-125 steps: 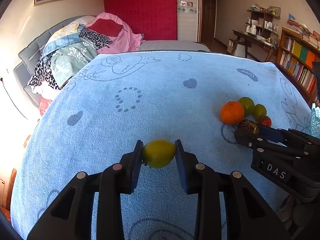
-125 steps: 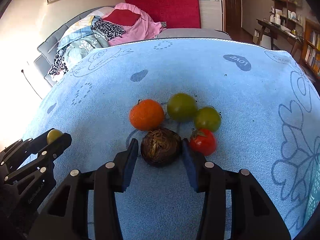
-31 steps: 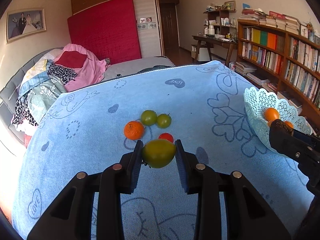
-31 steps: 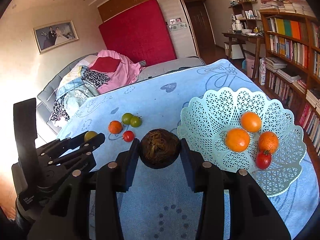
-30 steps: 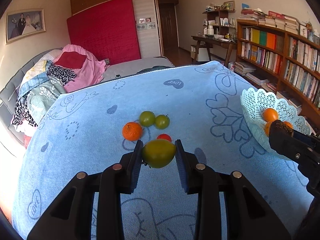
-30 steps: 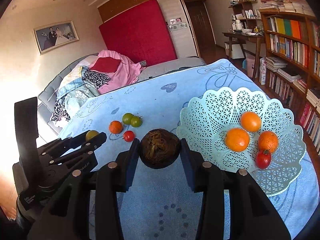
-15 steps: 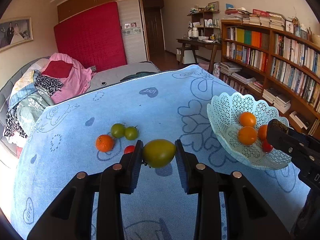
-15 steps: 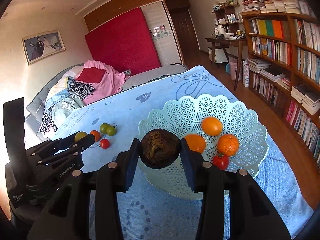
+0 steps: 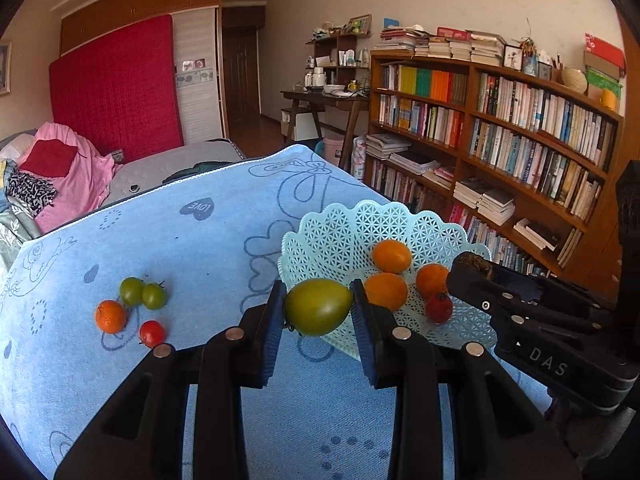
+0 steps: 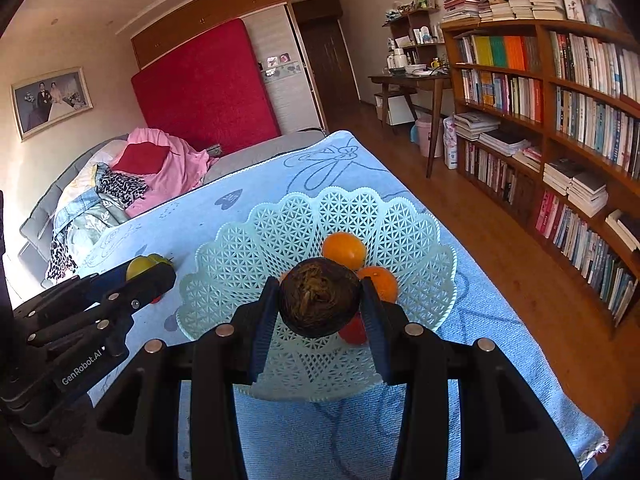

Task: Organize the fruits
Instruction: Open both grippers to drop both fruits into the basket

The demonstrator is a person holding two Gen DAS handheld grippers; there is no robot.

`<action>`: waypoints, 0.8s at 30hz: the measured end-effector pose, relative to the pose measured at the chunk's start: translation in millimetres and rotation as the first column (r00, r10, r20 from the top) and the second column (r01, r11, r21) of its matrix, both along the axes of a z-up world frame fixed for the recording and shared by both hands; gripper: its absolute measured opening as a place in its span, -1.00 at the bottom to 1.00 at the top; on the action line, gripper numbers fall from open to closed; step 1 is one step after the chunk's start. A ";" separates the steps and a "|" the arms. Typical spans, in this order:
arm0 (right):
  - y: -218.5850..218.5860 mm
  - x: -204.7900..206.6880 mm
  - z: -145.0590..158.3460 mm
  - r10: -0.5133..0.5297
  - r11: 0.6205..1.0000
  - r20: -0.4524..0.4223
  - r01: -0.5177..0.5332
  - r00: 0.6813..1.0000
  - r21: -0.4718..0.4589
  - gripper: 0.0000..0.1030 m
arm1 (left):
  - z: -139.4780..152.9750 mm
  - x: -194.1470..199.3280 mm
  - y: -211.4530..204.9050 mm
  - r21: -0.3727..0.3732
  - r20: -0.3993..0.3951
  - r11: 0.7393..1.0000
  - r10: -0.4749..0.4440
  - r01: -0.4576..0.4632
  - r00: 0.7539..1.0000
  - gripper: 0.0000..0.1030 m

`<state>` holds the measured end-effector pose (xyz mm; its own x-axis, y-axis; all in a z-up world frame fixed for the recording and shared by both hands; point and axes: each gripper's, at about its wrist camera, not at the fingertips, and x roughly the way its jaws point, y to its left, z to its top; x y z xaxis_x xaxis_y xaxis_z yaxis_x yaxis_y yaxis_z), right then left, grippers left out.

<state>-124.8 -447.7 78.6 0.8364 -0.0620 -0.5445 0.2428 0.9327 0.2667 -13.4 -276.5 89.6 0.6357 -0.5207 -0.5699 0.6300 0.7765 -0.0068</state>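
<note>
My left gripper (image 9: 318, 312) is shut on a yellow-green tomato (image 9: 318, 306) and holds it in the air at the left rim of the pale lattice basket (image 9: 352, 224). My right gripper (image 10: 319, 304) is shut on a dark brown round fruit (image 10: 319, 302) and holds it above the basket (image 10: 280, 220). The basket holds three orange fruits (image 9: 391, 255) and a red tomato (image 9: 438, 308). On the blue cloth (image 9: 200, 248) lie an orange (image 9: 110, 316), two green tomatoes (image 9: 143, 293) and a red tomato (image 9: 152, 333).
The basket stands near the cloth's right edge. Beyond that edge are wooden floor (image 10: 520, 264) and a long bookshelf (image 10: 560, 120). A sofa with piled clothes (image 10: 120, 184) is at the far left. A desk (image 9: 324, 100) stands at the back.
Both grippers have swung right toward the basket with their fruits. The brown fruit is now over the basket. The green tomato has reached the basket's left rim.
</note>
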 end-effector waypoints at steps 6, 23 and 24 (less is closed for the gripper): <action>-2.5 1.1 -2.7 -0.007 1.000 -0.007 0.007 1.000 0.011 -0.18 | -2.4 1.2 -6.1 -0.021 -0.029 0.998 -0.053 0.053 0.998 -0.36; -11.4 -4.9 -0.6 -0.048 0.998 0.020 0.047 0.999 0.051 0.27 | -6.5 19.0 14.3 -0.002 -0.018 0.994 0.113 -0.113 0.993 0.70; -11.3 -4.1 -1.2 -0.046 0.998 0.018 0.045 0.999 0.051 0.27 | -6.3 18.5 14.9 0.003 -0.003 0.992 0.123 -0.123 0.992 0.71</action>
<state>-128.9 -459.0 77.5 0.8439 -0.0732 -0.5315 0.2794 0.9057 0.3188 5.1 -261.7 83.3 0.6933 -0.4368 -0.5732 0.5295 0.8483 -0.0061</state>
